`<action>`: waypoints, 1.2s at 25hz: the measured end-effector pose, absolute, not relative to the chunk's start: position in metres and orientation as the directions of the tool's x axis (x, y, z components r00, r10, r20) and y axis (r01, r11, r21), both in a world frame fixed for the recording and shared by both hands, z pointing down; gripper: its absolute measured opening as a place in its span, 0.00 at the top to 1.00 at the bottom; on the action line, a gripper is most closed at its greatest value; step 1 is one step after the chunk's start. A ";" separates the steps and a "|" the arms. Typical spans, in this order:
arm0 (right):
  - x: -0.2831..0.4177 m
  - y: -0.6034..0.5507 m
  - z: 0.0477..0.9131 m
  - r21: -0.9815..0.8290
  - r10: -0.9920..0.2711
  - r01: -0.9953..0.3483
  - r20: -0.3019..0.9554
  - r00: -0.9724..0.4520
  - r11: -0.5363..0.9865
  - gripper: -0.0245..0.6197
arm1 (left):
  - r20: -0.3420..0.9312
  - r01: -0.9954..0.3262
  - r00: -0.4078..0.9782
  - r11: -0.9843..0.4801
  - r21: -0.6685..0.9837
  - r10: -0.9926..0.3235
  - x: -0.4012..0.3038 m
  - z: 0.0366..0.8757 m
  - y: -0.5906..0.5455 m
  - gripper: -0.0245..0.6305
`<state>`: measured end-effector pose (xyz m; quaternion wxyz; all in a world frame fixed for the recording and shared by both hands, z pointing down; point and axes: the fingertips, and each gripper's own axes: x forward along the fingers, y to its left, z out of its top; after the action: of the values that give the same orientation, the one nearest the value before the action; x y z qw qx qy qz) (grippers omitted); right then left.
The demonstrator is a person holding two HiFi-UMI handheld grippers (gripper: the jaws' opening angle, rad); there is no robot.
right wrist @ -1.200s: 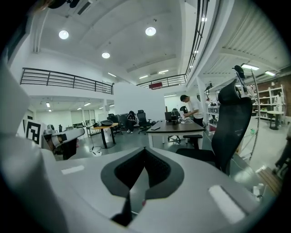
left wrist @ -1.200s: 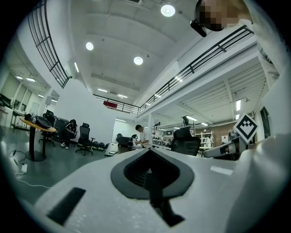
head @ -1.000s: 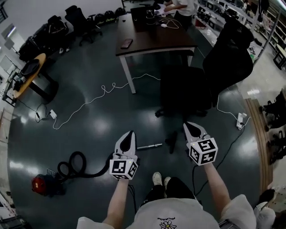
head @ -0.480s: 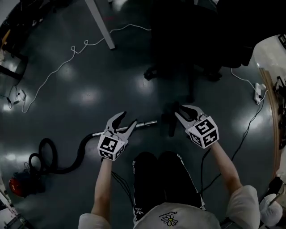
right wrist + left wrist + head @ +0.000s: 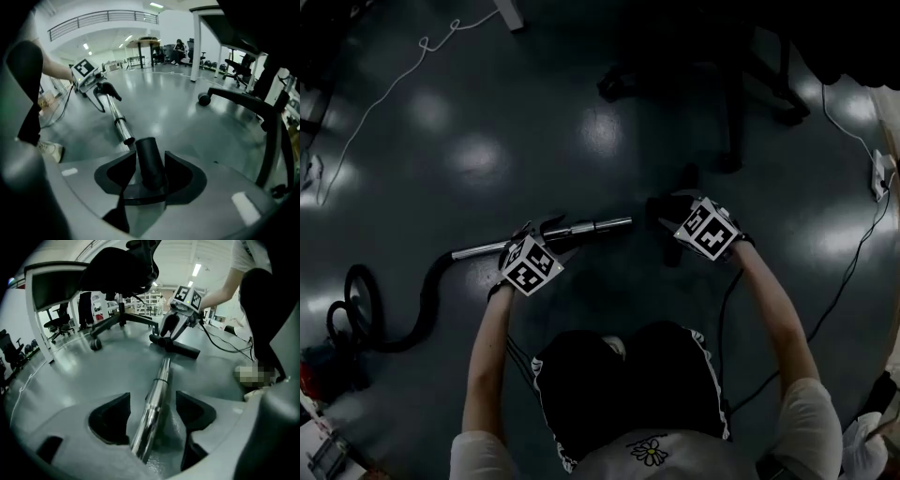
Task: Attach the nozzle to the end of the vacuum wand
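Note:
The chrome vacuum wand (image 5: 581,228) lies on the dark floor, its free end pointing right. My left gripper (image 5: 546,228) is down over it. In the left gripper view the wand (image 5: 157,380) runs between the jaws with a gap on each side; these jaws have just been opening. The black nozzle (image 5: 673,248) lies just past the wand's end. My right gripper (image 5: 662,206) straddles its neck (image 5: 149,164); its jaws have also just been opening and stand close on both sides. The wand tip (image 5: 124,133) lies just ahead of the neck.
A black hose (image 5: 403,319) curls off left from the wand. An office chair's base (image 5: 722,84) stands just beyond the nozzle, with a castor (image 5: 96,344) near. A white cable (image 5: 384,94) and a power strip (image 5: 881,173) lie on the floor. The person's knees are behind the grippers.
Both grippers dropped from waist height to the floor and went from shut to open. The left now straddles the wand, the right the nozzle neck. The head camera came lower.

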<state>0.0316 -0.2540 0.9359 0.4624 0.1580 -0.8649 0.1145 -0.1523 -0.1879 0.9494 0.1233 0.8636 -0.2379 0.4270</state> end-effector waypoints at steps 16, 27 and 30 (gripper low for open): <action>0.012 -0.220 0.970 0.154 -0.100 0.085 0.889 -0.447 0.984 0.66 | 0.853 -0.340 0.438 -0.931 -0.135 -0.284 -0.157 0.983 -0.172 0.67; 0.011 -0.208 0.948 0.172 -0.105 0.084 0.850 -0.517 0.981 0.67 | 0.849 -0.336 0.463 -0.937 -0.098 -0.255 -0.149 0.976 -0.168 0.67; 0.009 -0.213 0.941 0.243 -0.162 0.098 0.848 -0.505 0.965 0.67 | 0.848 -0.343 0.471 -0.936 -0.078 -0.244 -0.149 0.971 -0.171 0.67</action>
<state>0.0092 -0.2134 0.9413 0.4973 0.0185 -0.8575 -0.1307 -0.1489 -0.1711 0.9714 0.0512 0.8562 -0.1713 0.4847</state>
